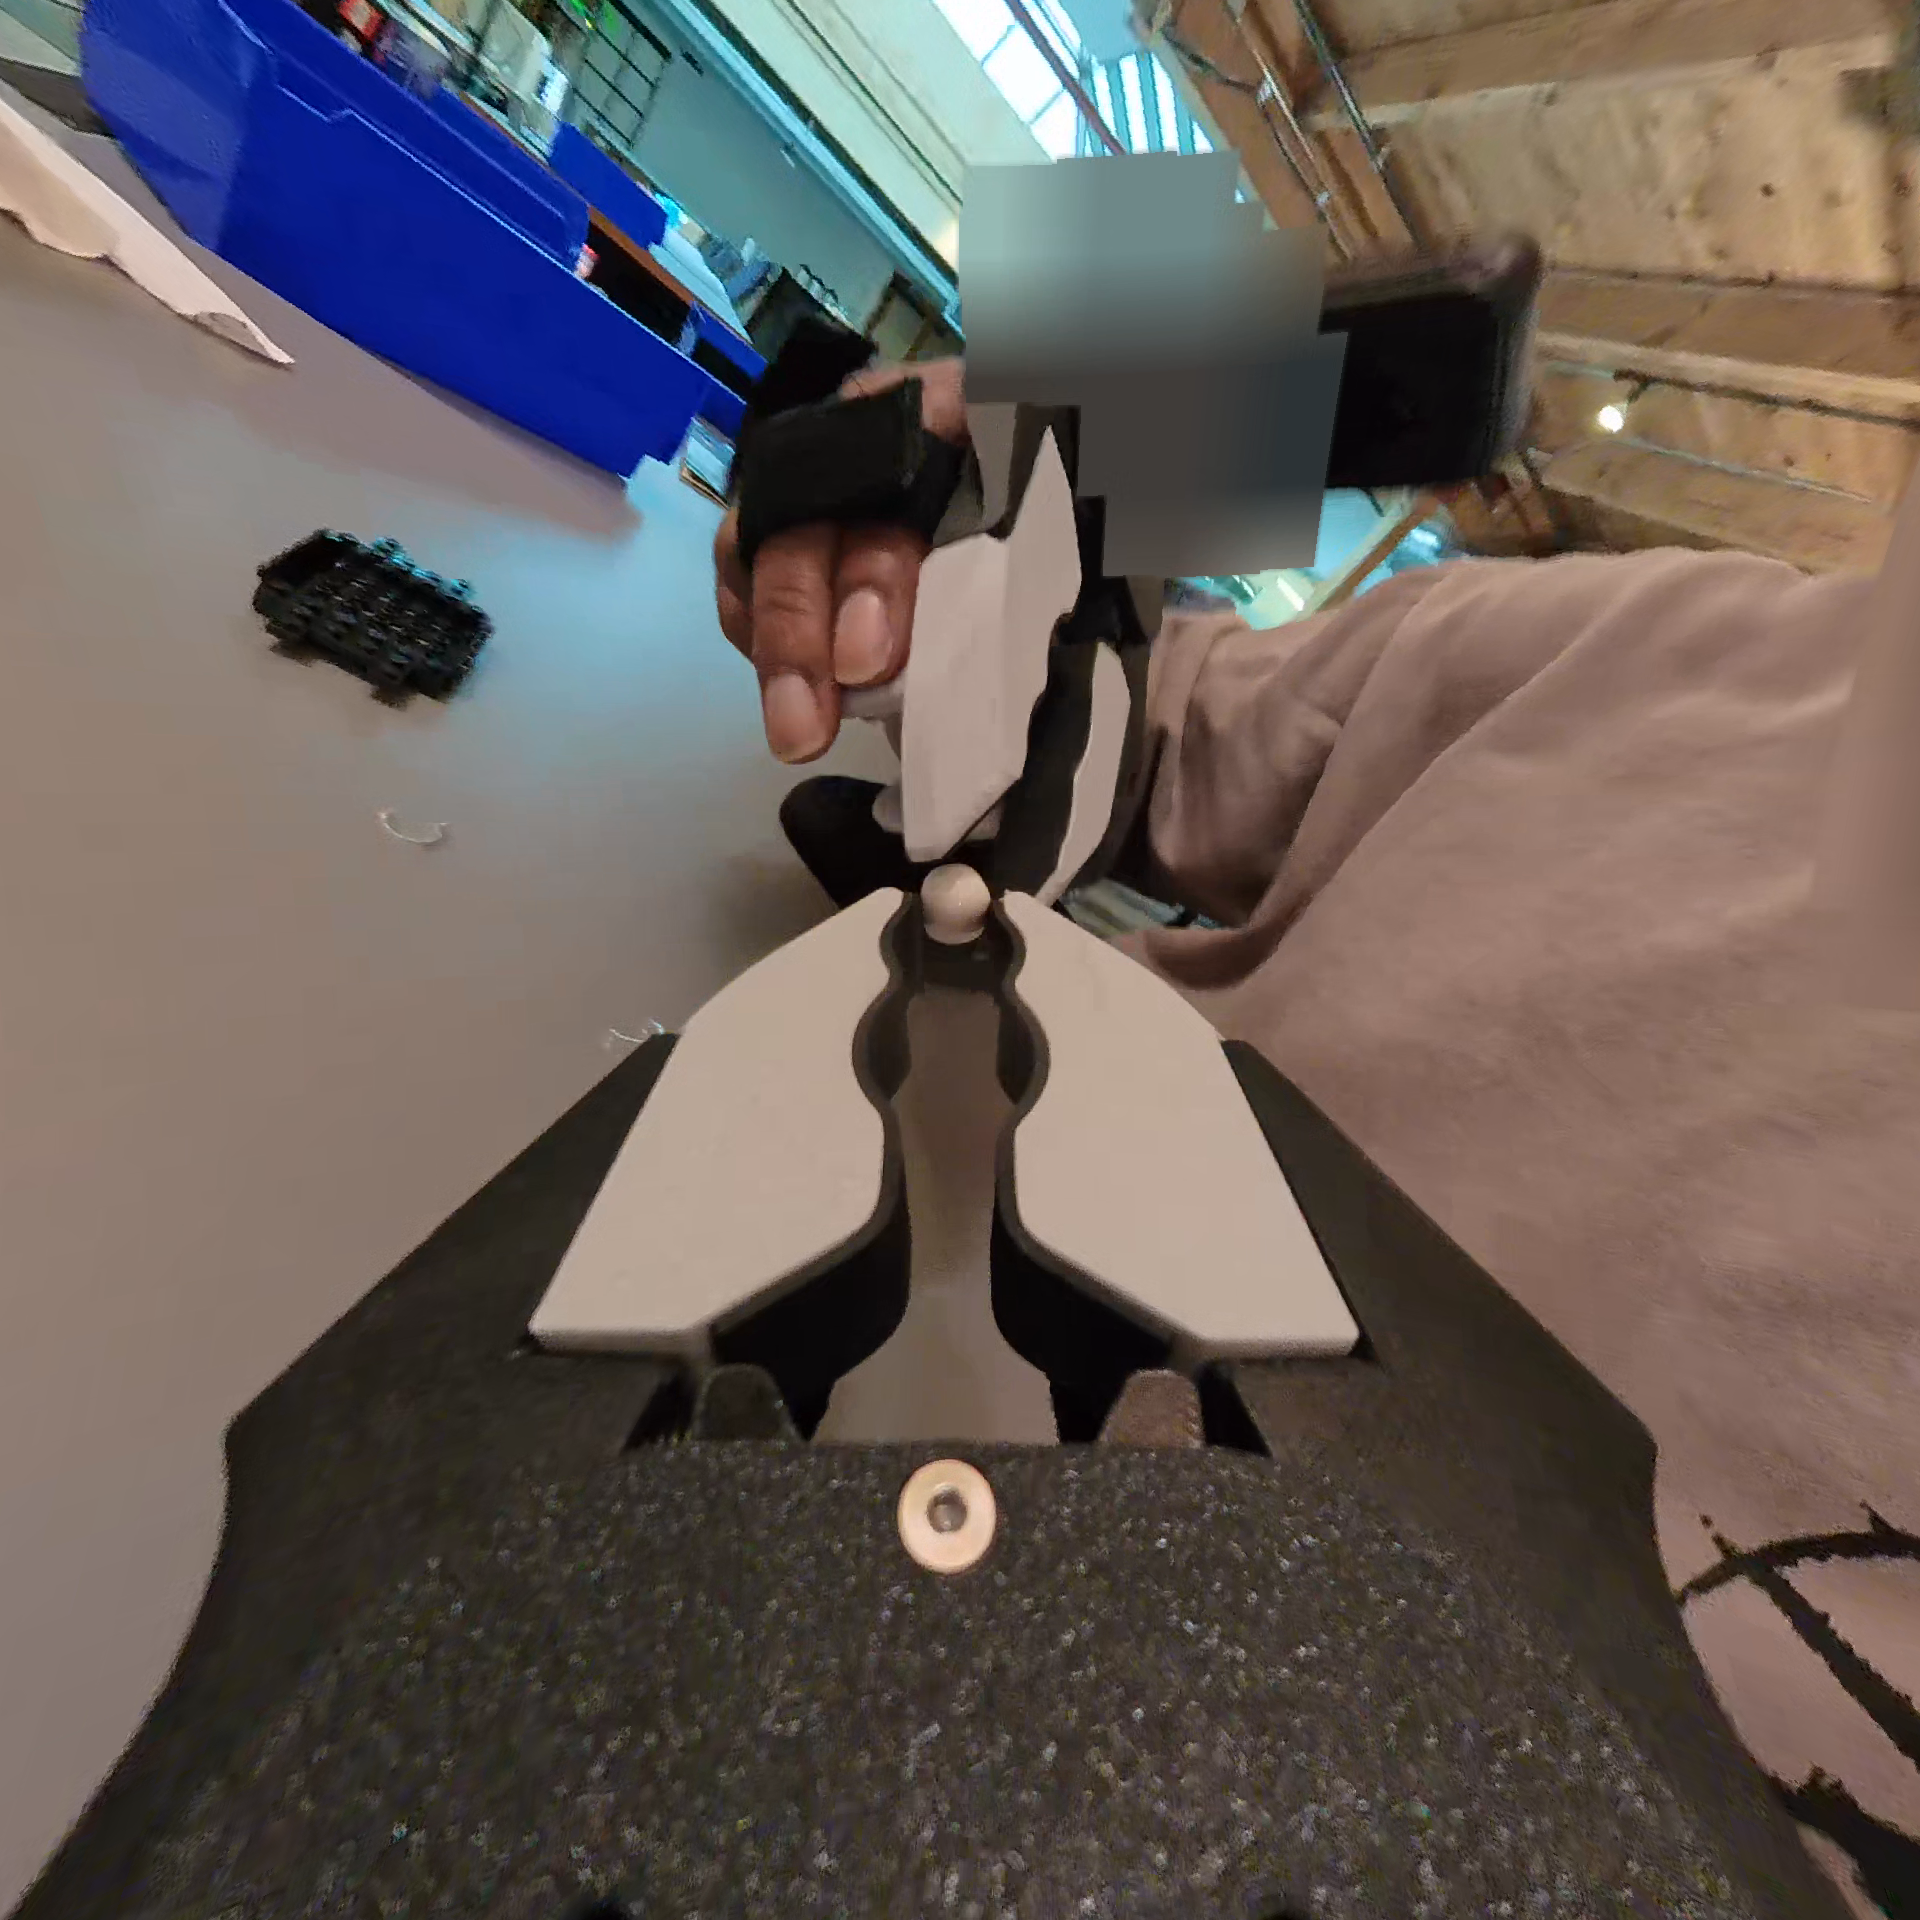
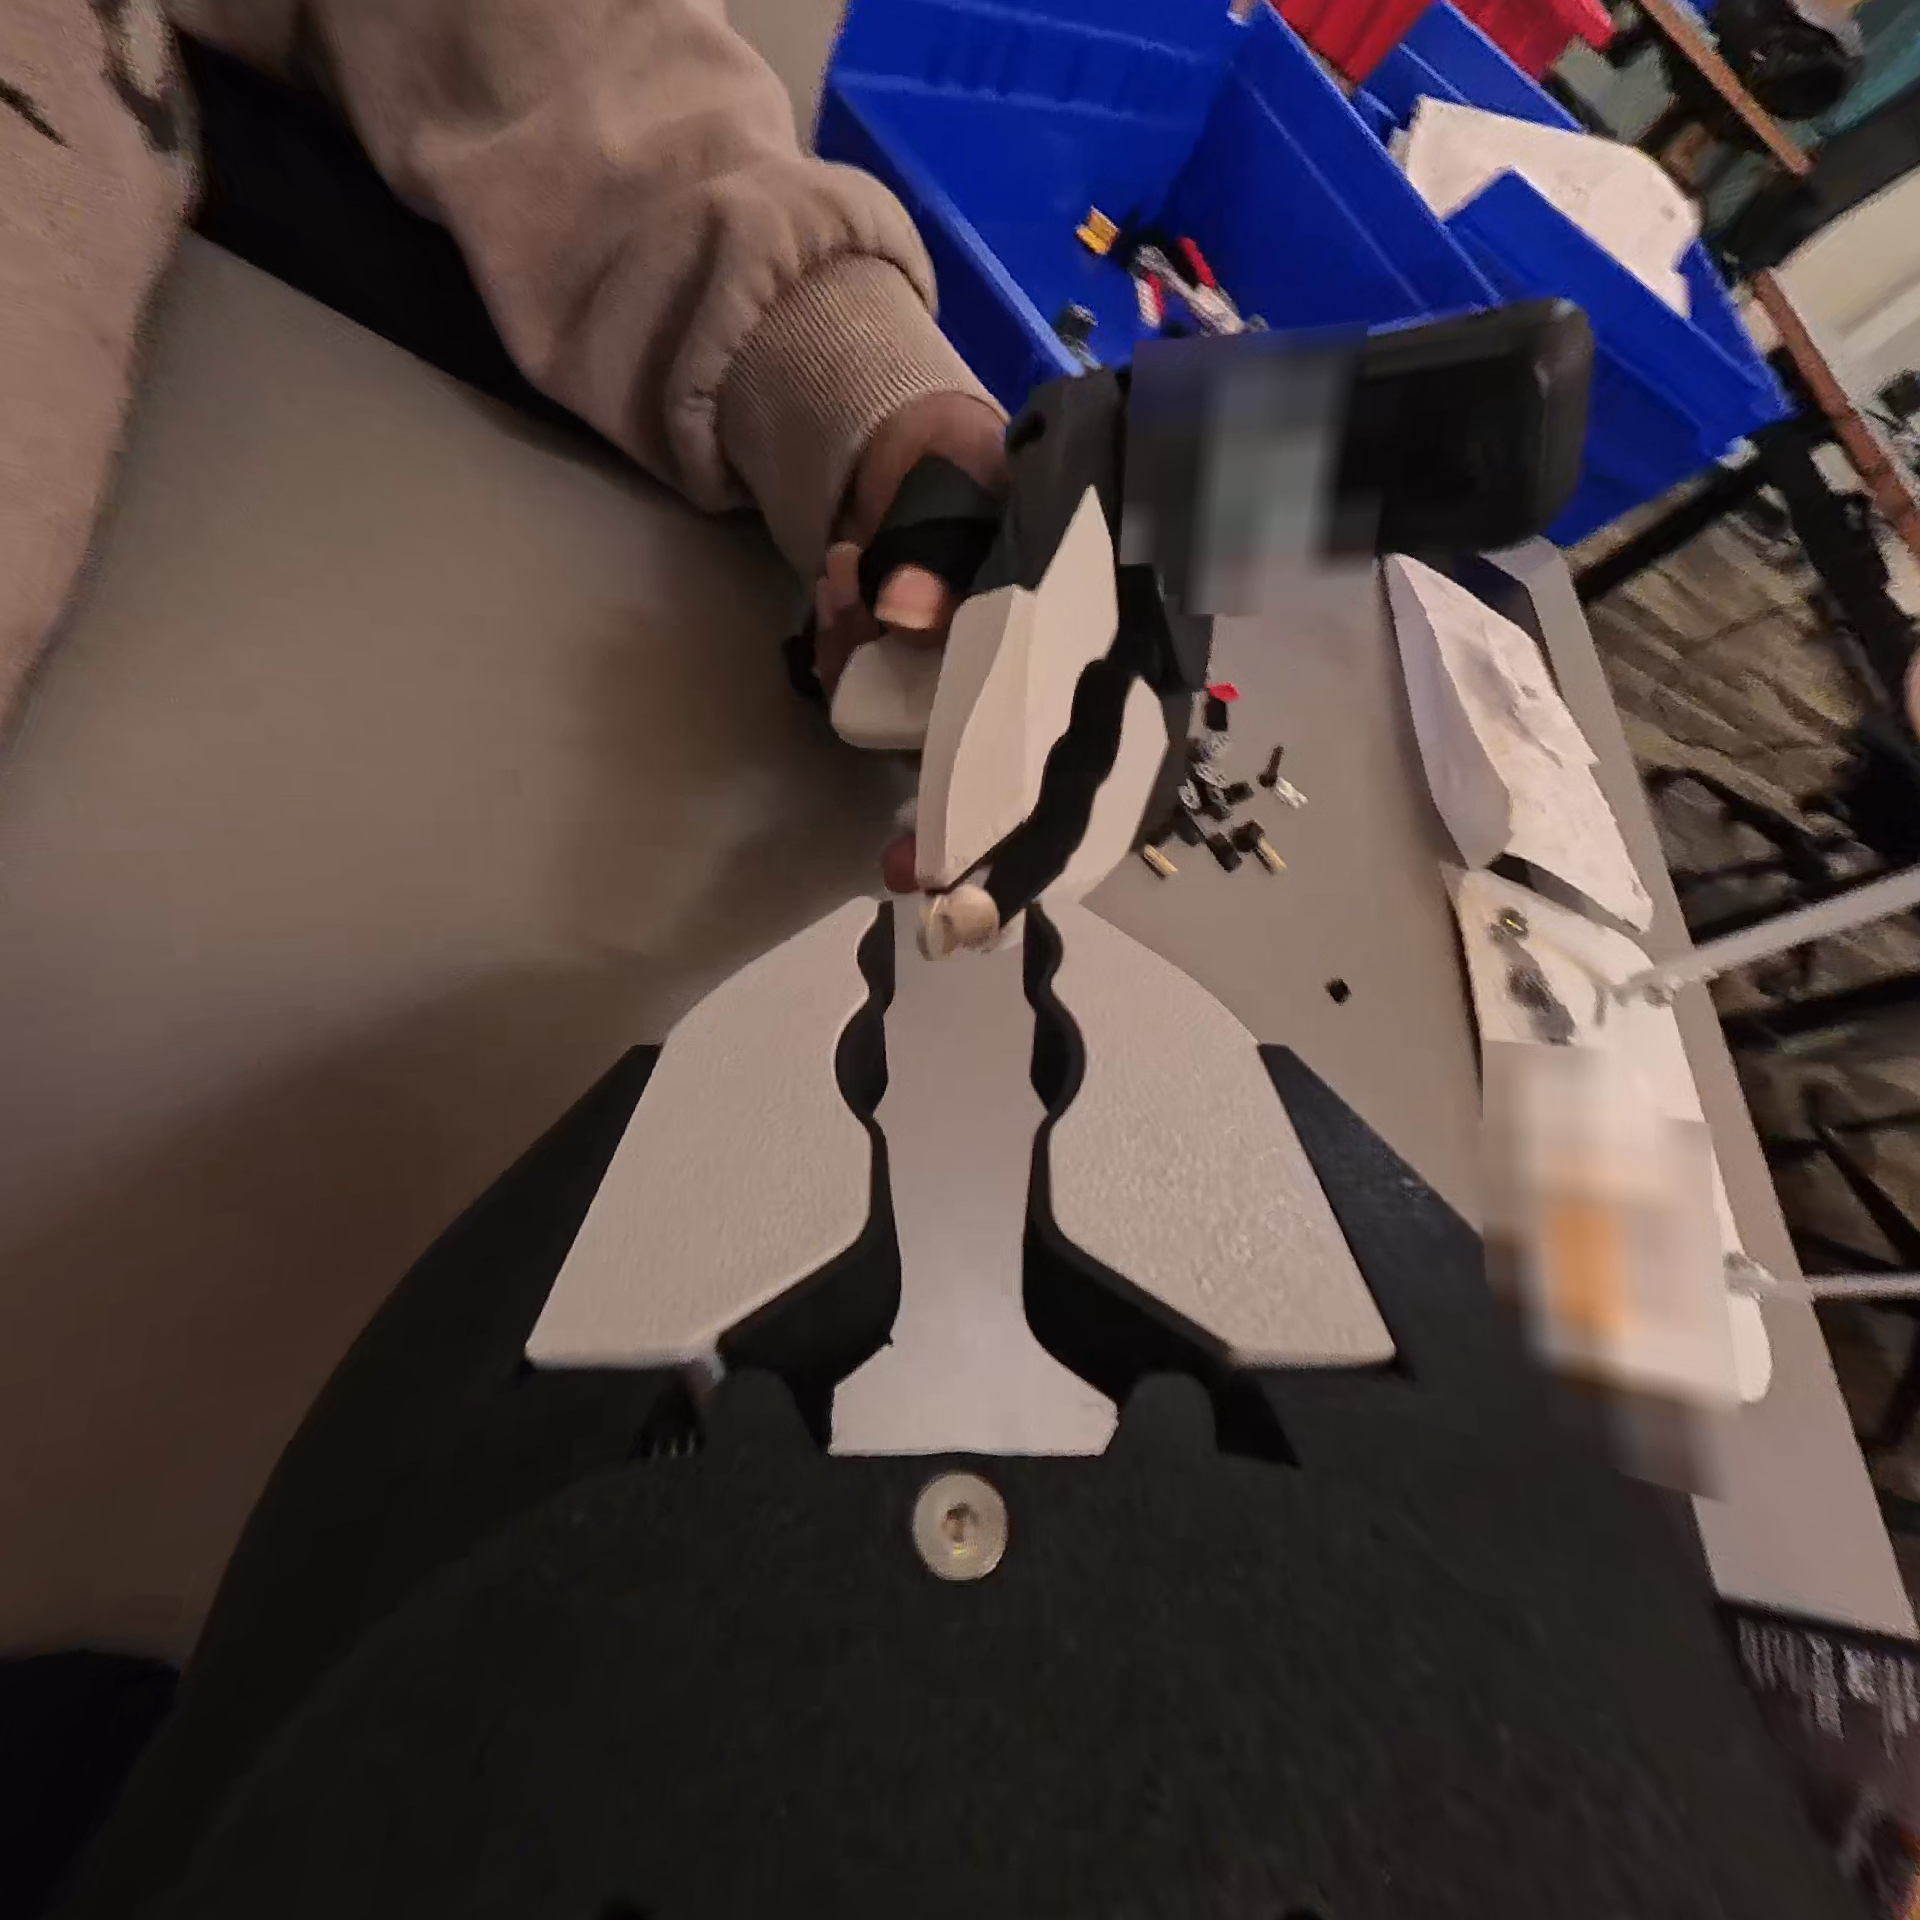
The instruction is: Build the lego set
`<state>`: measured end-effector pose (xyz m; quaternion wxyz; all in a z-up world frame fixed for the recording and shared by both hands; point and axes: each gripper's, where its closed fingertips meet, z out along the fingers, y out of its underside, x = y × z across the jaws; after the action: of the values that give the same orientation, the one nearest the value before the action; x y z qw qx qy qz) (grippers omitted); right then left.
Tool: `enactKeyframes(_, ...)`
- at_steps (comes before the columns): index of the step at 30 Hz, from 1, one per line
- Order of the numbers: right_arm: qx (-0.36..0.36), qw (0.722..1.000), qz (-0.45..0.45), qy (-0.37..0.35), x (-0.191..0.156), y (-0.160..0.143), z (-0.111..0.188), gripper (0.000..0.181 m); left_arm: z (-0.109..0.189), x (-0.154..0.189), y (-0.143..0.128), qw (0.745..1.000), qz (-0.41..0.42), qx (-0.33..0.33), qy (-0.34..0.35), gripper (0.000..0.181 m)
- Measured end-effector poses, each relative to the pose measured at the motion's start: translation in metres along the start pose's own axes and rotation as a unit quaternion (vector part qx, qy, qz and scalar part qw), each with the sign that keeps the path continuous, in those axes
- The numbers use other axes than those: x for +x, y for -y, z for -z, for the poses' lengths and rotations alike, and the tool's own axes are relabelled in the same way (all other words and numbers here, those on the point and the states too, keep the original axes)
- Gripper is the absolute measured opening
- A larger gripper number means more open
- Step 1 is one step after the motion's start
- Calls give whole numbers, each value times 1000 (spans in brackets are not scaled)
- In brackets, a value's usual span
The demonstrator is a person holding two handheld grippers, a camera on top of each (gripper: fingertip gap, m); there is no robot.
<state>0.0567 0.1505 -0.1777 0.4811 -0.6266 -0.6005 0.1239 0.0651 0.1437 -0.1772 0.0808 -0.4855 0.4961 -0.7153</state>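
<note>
My left gripper (image 1: 953,916) is shut on a small piece with a beige ball end (image 1: 954,900) and a dark base, held in the air above the grey table (image 1: 260,935). My right gripper (image 2: 958,914) faces it tip to tip. Its jaws stand a little apart on either side of the same beige piece (image 2: 958,923), and I cannot see them touching it. Each gripper also shows in the other's view, held by a hand: the right (image 1: 940,854) and the left (image 2: 966,894). A black lego assembly (image 1: 374,615) lies on the table to the left.
Blue bins (image 1: 416,260) stand at the back of the table and also show in the right wrist view (image 2: 1039,156). Loose small lego parts (image 2: 1226,805), paper sheets (image 2: 1507,727) and a clear bag (image 2: 1538,987) lie near the table's right edge. A beige sleeve (image 1: 1507,831) is close by.
</note>
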Motion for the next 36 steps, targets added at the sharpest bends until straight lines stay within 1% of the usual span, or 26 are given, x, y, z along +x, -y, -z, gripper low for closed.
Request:
enactKeyframes(4, 5, 994, 18, 108, -16, 13, 4, 21, -3, 17, -14, 997, -26, -50, -50, 11)
enactKeyframes(8, -28, 978, 70, 195, -37, 18, -2, 17, -3, 27, -29, 991, -47, -98, -77, 11)
enactKeyframes(10, -41, 969, 79, 231, -46, 18, -5, 15, -2, 31, -36, 987, -54, -121, -86, 11)
enactKeyframes(13, -52, 960, 79, 264, -55, 20, -10, 15, -1, 35, -45, 983, -61, -144, -99, 11)
enactKeyframes(16, -63, 963, 73, 252, -52, 20, -14, 14, 3, 33, -44, 983, -63, -143, -93, 11)
enactKeyframes(17, -71, 967, 71, 235, -47, 17, -15, 14, 4, 27, -40, 985, -65, -137, -76, 11)
enactKeyframes(18, -82, 971, 67, 214, -38, 12, -16, 14, 7, 18, -35, 988, -73, -130, -45, 13)
enactKeyframes(20, -123, 978, 48, 162, -14, -8, -20, 14, 16, -9, -22, 986, -108, -115, 49, 15)
enactKeyframes(22, -195, 974, 29, 111, 10, -45, -26, 14, 30, -40, -4, 970, -153, -92, 166, 12)
enactKeyframes(23, -231, 968, 14, 94, 18, -64, -30, 14, 37, -50, 5, 959, -171, -77, 212, 11)
enactKeyframes(25, -254, 962, -22, 97, 19, -84, -40, 14, 45, -60, 15, 942, -191, -56, 269, 9)
enactKeyframes(28, -278, 954, -48, 104, 20, -99, -48, 14, 49, -68, 14, 928, -202, -60, 308, 9)
enactKeyframes(32, -278, 951, -69, 119, 15, -100, -50, 22, 47, -72, 8, 922, -208, -83, 317, 9)
enactKeyframes(34, -264, 954, -81, 119, 13, -95, -44, 25, 45, -72, 5, 920, -214, -91, 317, 9)
enactKeyframes(36, -232, 960, -101, 117, 12, -84, -29, 26, 42, -70, 4, 922, -214, -95, 310, 9)
